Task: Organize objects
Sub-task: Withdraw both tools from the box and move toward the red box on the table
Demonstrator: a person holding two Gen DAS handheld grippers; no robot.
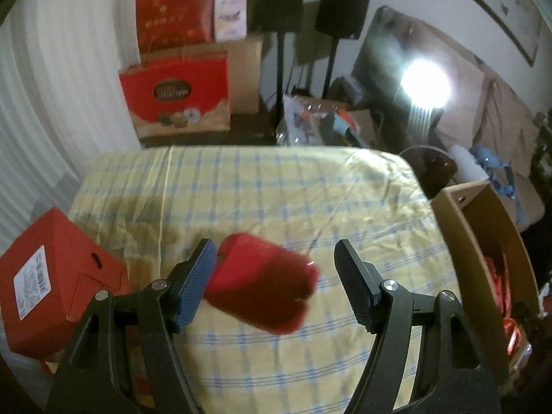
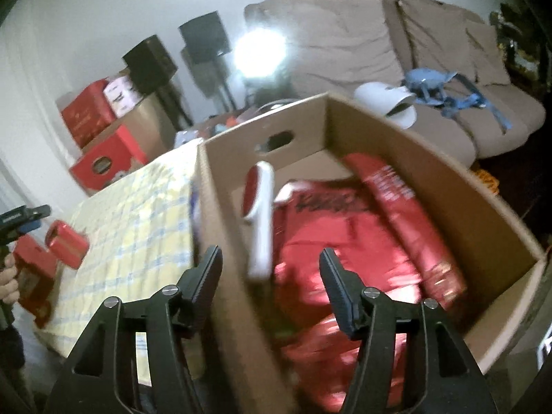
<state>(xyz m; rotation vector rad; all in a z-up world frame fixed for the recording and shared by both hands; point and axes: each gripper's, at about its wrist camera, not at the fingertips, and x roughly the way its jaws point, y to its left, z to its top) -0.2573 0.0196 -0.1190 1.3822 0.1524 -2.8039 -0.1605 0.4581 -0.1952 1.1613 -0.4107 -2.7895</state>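
A red can [image 1: 262,286] lies on its side on the yellow checked tablecloth [image 1: 276,186]. My left gripper [image 1: 274,246] stands open around it; the blue left pad [image 1: 193,283] is right at the can and the right finger is well apart from it. The right wrist view shows the can [image 2: 65,243] too, with the left gripper [image 2: 20,220] beside it. My right gripper [image 2: 270,251] is open over the cardboard box [image 2: 234,145]. A blurred flat white piece with a red face [image 2: 258,220] stands on edge between its fingers, untouched by either pad. Red foil packets [image 2: 345,234] fill the box.
A red carton [image 1: 51,283] sits at the table's left edge. The cardboard box [image 1: 459,227] stands off the table's right side. Red gift boxes [image 1: 176,93] and two black speakers on stands [image 1: 281,3] are beyond the table. A beige sofa [image 2: 345,45] and a bright lamp [image 2: 258,51] are behind.
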